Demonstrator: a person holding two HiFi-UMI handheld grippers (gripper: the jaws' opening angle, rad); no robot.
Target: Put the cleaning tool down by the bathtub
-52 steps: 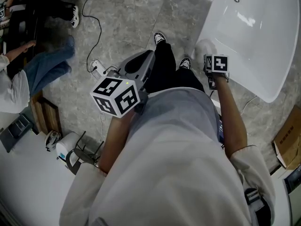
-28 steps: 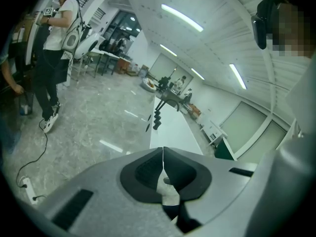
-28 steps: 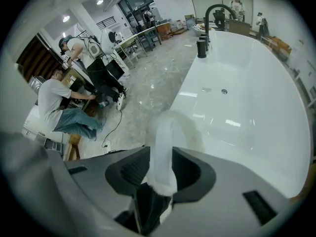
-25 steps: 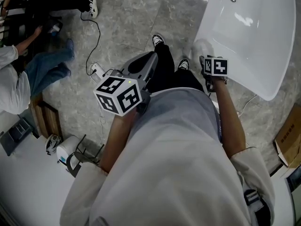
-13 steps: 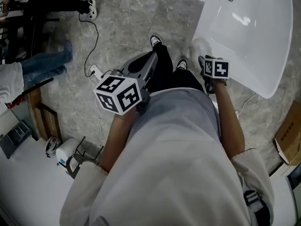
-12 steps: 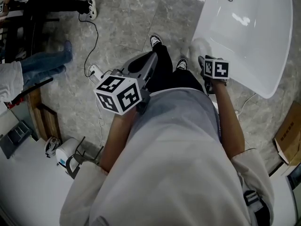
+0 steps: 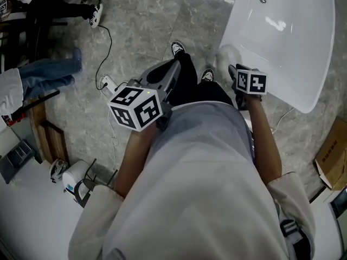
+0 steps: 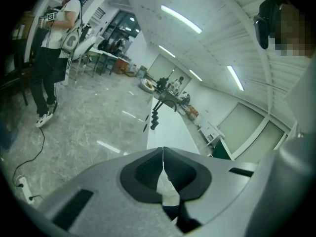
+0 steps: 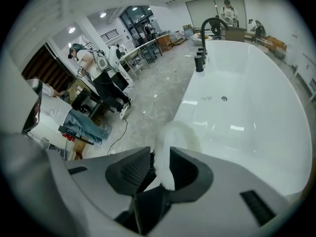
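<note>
Right tongs (image 9: 160, 172) grip my white fluffy cleaning tool (image 9: 173, 132) just beside bathtub (image 9: 237, 112) rim, 1 o'clock in head view. My left tongs (image 8: 163, 169) pressed together, 11 o'clock.

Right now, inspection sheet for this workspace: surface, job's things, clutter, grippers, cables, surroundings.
Surface: grey marble floor, glossy.
Job's things: white fluffy cleaning tool, held beside the white bathtub, not yet put down.
Clutter: cardboard box on the floor at right; white device at lower left.
Grippers: left gripper has its jaws together and holds nothing; right gripper is shut on the cleaning tool.
Cables: black cable crosses the floor to a power strip.
Surroundings: other people at upper left; black tap at the tub's far end.
</note>
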